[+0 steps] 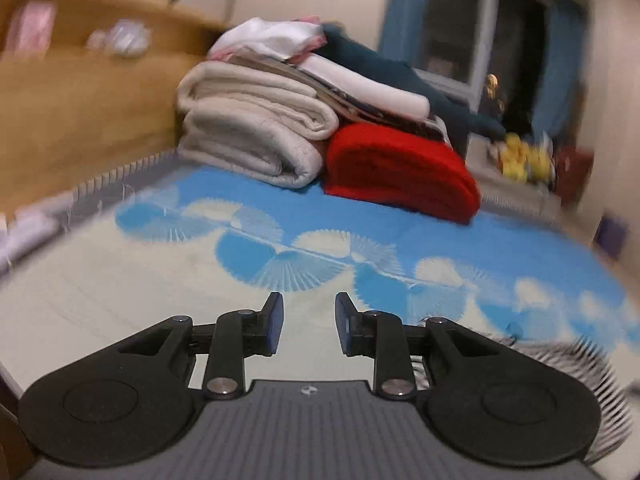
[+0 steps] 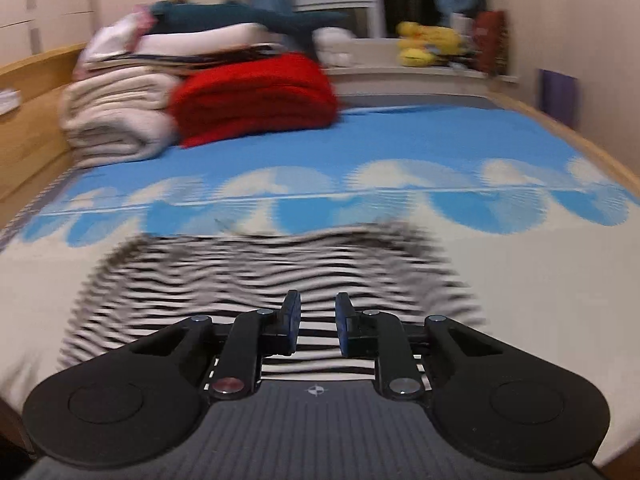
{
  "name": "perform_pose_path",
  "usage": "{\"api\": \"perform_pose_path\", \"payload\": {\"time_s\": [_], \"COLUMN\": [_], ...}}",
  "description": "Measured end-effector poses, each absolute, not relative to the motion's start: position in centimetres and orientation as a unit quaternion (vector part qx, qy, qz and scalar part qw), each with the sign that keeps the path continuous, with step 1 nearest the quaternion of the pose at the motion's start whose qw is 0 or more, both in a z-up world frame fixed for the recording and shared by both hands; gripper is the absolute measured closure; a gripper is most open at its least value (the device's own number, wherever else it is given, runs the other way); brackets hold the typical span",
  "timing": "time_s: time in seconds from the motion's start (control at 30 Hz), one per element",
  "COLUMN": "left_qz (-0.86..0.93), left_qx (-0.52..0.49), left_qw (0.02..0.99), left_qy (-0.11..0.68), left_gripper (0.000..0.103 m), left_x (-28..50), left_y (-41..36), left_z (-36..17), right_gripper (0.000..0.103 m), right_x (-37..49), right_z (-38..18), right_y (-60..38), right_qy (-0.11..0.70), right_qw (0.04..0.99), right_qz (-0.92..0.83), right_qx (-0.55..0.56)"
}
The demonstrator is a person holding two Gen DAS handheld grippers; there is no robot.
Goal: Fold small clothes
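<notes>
A black-and-white striped garment (image 2: 256, 276) lies flat on the bed's blue-and-cream mat (image 2: 400, 152), blurred by motion. My right gripper (image 2: 318, 326) is open and empty, hovering just above the garment's near edge. My left gripper (image 1: 309, 324) is open and empty over bare cream mat (image 1: 120, 292), to the left of the garment; only a corner of the striped garment (image 1: 580, 360) shows at the lower right of the left wrist view.
A pile of folded bedding stands at the head of the bed: cream blankets (image 1: 256, 128), a red blanket (image 1: 400, 168), white and dark teal pieces on top. A wooden bed frame (image 1: 80, 100) runs along the left. Yellow plush toys (image 2: 428, 44) sit on the window ledge.
</notes>
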State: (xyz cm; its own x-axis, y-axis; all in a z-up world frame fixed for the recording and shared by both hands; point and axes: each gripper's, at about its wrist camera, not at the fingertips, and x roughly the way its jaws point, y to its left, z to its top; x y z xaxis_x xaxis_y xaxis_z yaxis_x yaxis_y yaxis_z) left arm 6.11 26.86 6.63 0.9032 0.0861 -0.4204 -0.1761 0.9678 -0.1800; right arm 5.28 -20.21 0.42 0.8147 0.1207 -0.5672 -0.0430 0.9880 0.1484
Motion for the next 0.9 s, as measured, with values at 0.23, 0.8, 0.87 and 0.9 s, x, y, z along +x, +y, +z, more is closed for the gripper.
{"api": "perform_pose_path", "payload": {"time_s": [0.23,0.8,0.87,0.9], "left_qz": [0.072,0.09,0.084,0.082], "left_qx": [-0.08,-0.162,-0.157,-0.153], "left_qw": [0.982,0.967,0.968,0.969], "left_qy": [0.158,0.175,0.176,0.176], "left_gripper": [0.07,0.07,0.07,0.07], "left_x": [4.5,6.4,6.6,6.7], "left_y": [28.0,34.8,34.2,33.9], "left_z": [6.9,6.3,6.3,6.3], "right_gripper": [0.082,0.097,0.098,0.099], "right_x": [5.7,10.3,10.6,10.6], "right_z": [-1.5,-8.9,-8.3,-7.7], "right_y": [-2.6,11.9,11.1,10.9], "right_qy": [0.311,0.377,0.382,0.375], "right_qw": [0.925,0.864,0.868,0.874], "right_qz": [0.217,0.265,0.26,0.258], "right_qx": [0.02,-0.204,-0.179,-0.171]}}
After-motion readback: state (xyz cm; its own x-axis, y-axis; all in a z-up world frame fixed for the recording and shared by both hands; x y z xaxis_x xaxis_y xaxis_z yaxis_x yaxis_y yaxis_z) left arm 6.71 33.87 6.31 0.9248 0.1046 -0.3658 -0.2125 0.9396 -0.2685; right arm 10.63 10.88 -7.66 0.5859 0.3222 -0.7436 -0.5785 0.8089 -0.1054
